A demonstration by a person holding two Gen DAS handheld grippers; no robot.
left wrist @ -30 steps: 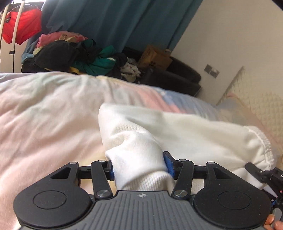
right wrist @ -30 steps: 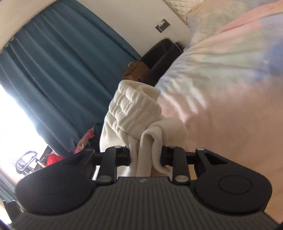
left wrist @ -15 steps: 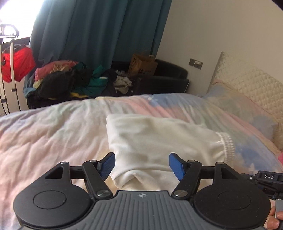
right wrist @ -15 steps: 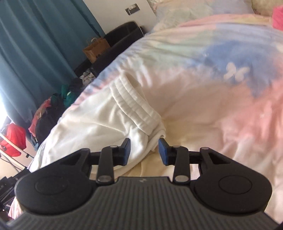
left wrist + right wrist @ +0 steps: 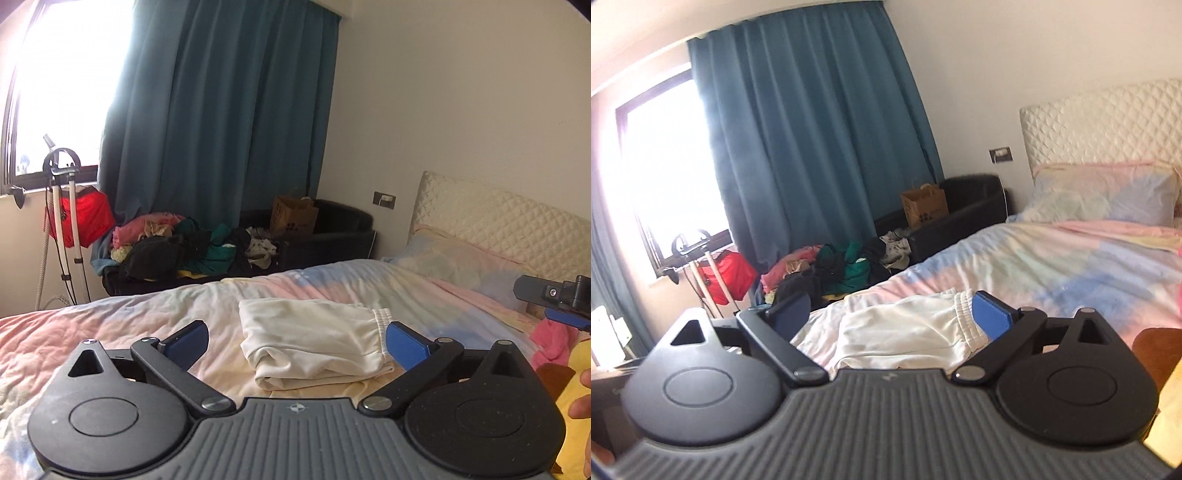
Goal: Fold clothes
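Both grippers are off the cloth now. Left gripper [image 5: 297, 341] has its jaws spread wide, nothing between the pads; they have just been opening, from a pinch on the hem a second ago. Same on the right gripper [image 5: 892, 312]: jaws wide apart, just opened, empty, where a second ago they pinched a bunched edge of cloth. Both have pulled up and back since then, and each camera now sees most of the room instead of fabric up close.

White shorts [image 5: 314, 341] lie folded on the bed [image 5: 110, 325], a compact rectangle, elastic waistband toward the headboard [image 5: 498, 225] side, folded edge nearest me. They're well clear of both tools. From the left camera I see the right gripper's tip at the frame edge, over a pink garment [image 5: 554, 341] and a yellow one [image 5: 576, 424] by the pillow [image 5: 454, 258].

My read: this piece is done, fold released cleanly, no corner dragged back open. Next is likely another item. Nearest candidates are the pink and yellow ones at right; the clothes pile [image 5: 177, 247] by the curtain [image 5: 221, 110] is off the bed and far out.
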